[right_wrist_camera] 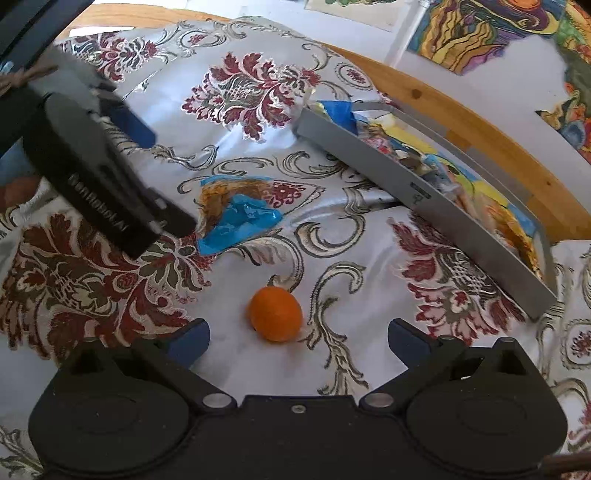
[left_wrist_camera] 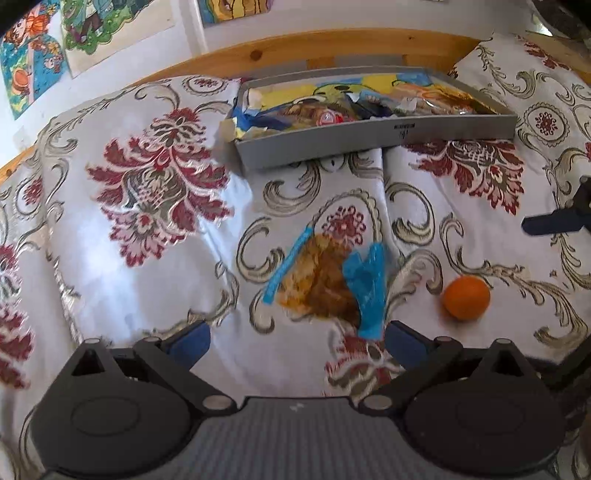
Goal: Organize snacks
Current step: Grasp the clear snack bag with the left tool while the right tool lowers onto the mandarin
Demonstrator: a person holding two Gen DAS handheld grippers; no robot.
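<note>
A clear snack bag with blue ends [left_wrist_camera: 325, 284] [right_wrist_camera: 236, 210] holding brown pastry lies on the floral bedspread. My left gripper [left_wrist_camera: 295, 341] is open just short of it, its right finger [left_wrist_camera: 402, 339] close to the bag's blue end. An orange tangerine [right_wrist_camera: 275, 314] [left_wrist_camera: 466, 297] rests on the cloth to the right of the bag. My right gripper [right_wrist_camera: 297, 339] is open with the tangerine just ahead, between its fingers. A grey tray [left_wrist_camera: 369, 142] [right_wrist_camera: 406, 184] packed with wrapped snacks sits at the far side.
A wooden bed frame [left_wrist_camera: 314, 46] [right_wrist_camera: 461, 114] runs behind the tray, with colourful drawings [left_wrist_camera: 92, 26] on the wall. The left gripper's black body [right_wrist_camera: 96, 177] fills the right wrist view's left. The right gripper's blue fingertip [left_wrist_camera: 554, 221] shows at the left wrist view's right edge.
</note>
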